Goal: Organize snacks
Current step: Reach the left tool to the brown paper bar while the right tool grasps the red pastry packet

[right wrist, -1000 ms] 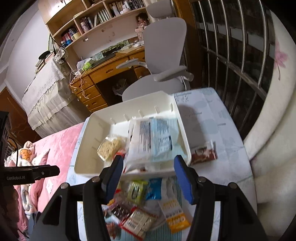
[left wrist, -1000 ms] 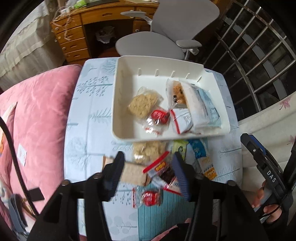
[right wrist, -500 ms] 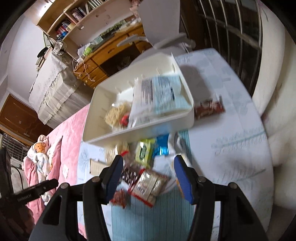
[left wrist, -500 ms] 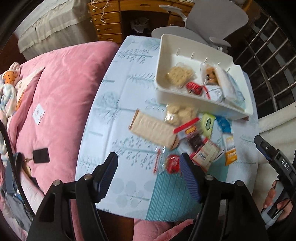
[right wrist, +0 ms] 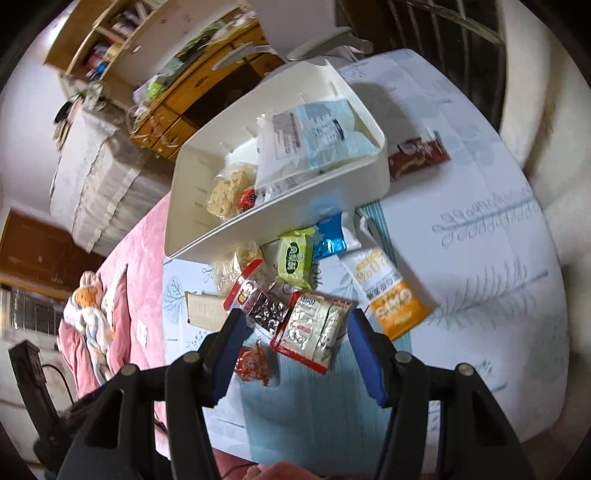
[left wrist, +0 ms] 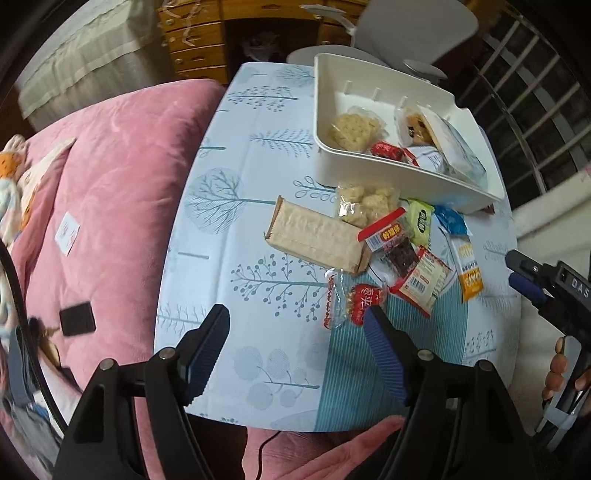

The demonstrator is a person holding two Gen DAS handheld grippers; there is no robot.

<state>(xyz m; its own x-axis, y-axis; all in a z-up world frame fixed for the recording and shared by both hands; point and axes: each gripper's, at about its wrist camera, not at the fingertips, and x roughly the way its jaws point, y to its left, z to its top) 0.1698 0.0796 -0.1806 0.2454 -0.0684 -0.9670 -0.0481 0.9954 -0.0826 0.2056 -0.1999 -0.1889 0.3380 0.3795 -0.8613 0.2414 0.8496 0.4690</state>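
A white bin [left wrist: 406,173] [right wrist: 280,206] on the table holds several wrapped snacks. In front of it lies a loose pile: a long cracker pack [left wrist: 317,236], a rice-cake bag [left wrist: 369,203], a green packet [right wrist: 295,258], a blue packet [right wrist: 328,240], an orange-and-white sachet [right wrist: 391,295], a dark packet with a red header [right wrist: 258,299] and a red sweet [left wrist: 364,299]. My left gripper [left wrist: 295,317] hangs over bare cloth left of the sweet; its jaws are opening, with nothing between them. My right gripper [right wrist: 295,319] [left wrist: 524,273] hovers open above a red-edged cracker packet [right wrist: 314,328].
A brown packet [right wrist: 417,155] lies on the cloth right of the bin. A pink quilt [left wrist: 110,184] borders the table's left side. A grey office chair [left wrist: 406,22] and a wooden desk [left wrist: 195,48] stand behind. Window bars [left wrist: 535,92] run along the right.
My left gripper has drawn back and leftward off the snack pile, and its jaws have widened. My right gripper has sunk and tilted down from the bin toward the pile.
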